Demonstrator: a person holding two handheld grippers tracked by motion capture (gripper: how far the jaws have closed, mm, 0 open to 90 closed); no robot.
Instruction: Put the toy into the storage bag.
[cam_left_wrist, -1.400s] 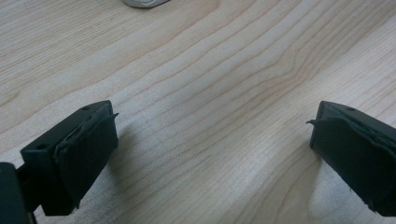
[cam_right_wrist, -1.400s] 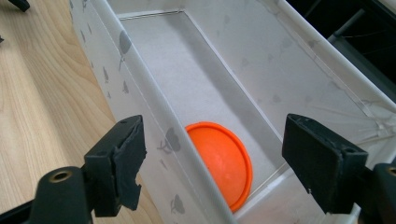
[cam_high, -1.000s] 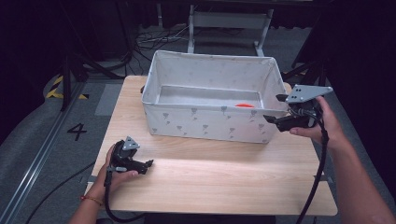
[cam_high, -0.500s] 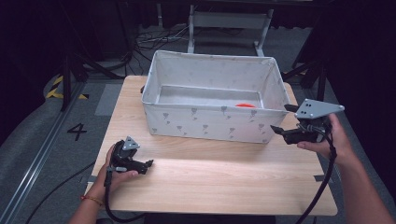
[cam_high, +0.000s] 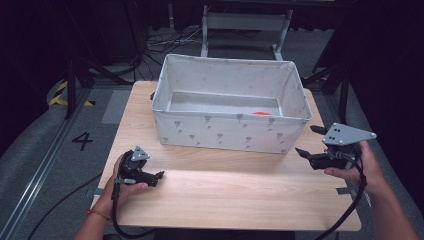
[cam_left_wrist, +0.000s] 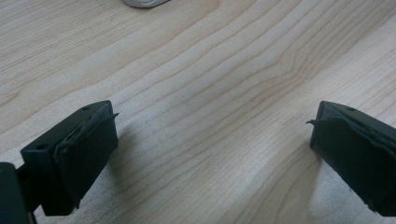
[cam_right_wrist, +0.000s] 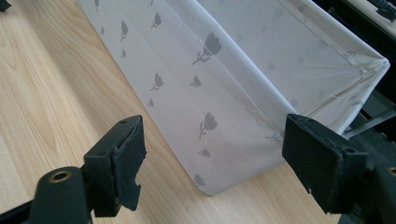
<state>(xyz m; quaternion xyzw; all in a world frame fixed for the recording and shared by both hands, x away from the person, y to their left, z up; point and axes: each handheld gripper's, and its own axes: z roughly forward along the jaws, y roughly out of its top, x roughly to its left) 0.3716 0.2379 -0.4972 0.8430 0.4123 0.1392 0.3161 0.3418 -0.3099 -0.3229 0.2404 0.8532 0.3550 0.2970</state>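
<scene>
Both grippers released beside the fabric bin.
Right gripper (cam_high: 310, 142) gapes empty at the bin's (cam_high: 220, 132) four o'clock corner; left gripper (cam_high: 159, 176) gapes empty on the table (cam_high: 230, 195) at seven o'clock.

The box (cam_high: 227, 127) stands on the far half of the worktop (cam_high: 230, 195). The left gripper (cam_high: 159, 176) rests before its left corner, the right gripper (cam_high: 309, 142) just beside its right corner.
</scene>
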